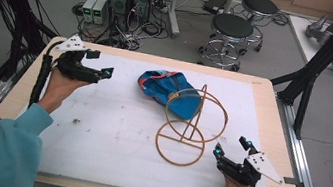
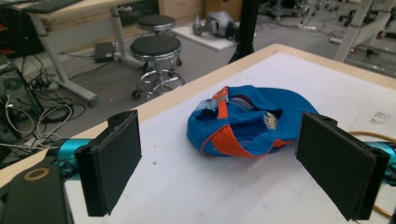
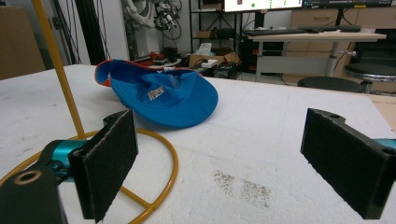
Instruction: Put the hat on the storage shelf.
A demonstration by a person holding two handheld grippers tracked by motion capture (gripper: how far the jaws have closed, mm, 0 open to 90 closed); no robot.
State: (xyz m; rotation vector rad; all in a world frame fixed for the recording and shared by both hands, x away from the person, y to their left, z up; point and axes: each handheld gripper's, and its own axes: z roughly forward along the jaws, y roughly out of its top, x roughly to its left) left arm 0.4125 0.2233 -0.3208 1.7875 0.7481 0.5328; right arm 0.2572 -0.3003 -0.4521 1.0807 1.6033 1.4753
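Your left gripper (image 1: 99,64), upper left of the high view, and your right gripper (image 1: 231,149), lower right, both gape wide, empty. Between them, at centre, the blue cap (image 1: 167,89) lies touching the yellow wire stand (image 1: 190,126).

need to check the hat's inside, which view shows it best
The left gripper view: the hat lies with its opening toward that camera, orange lining visible. The right gripper view shows its blue outside and brim; the high view has it partly behind the wire stand.
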